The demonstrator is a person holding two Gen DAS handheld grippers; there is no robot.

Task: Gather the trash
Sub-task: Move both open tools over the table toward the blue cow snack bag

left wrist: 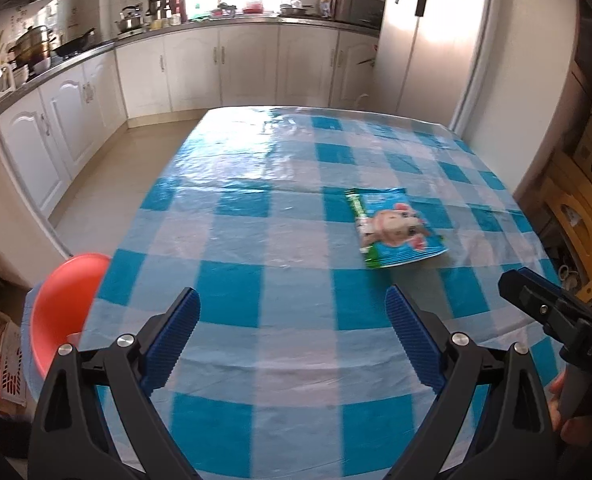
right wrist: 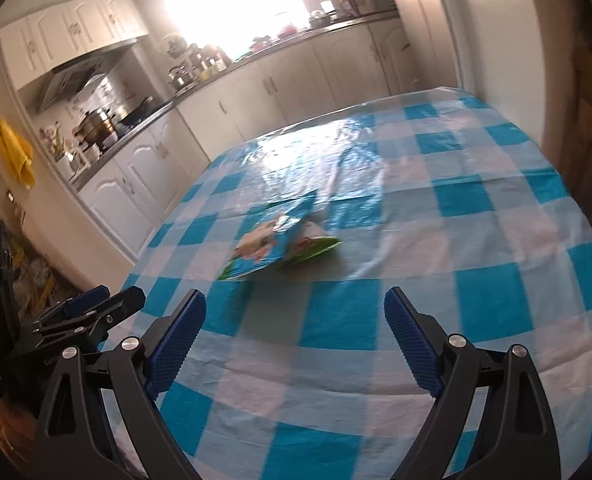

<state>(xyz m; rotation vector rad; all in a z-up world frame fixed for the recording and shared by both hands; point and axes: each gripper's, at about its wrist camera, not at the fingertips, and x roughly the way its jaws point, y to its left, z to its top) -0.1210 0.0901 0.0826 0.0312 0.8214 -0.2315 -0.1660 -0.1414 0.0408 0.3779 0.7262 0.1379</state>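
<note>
Both tools apart, nothing clamped: left tool (left wrist: 292,332), right tool (right wrist: 295,336). Flat blue-green foil snack packet with cartoon print (left wrist: 395,228) lies right of centre on the blue-checked plastic-covered desk (left wrist: 256,184). Risk: thin packet slides on slick cover, pads skid past.

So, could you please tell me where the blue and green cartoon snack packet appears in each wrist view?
Left wrist: the blue and green cartoon snack packet lies right of centre, beyond the open left claw.
Right wrist: it lies left of centre.
Shared landmark: the blue and white checked plastic tablecloth beneath it.
</note>
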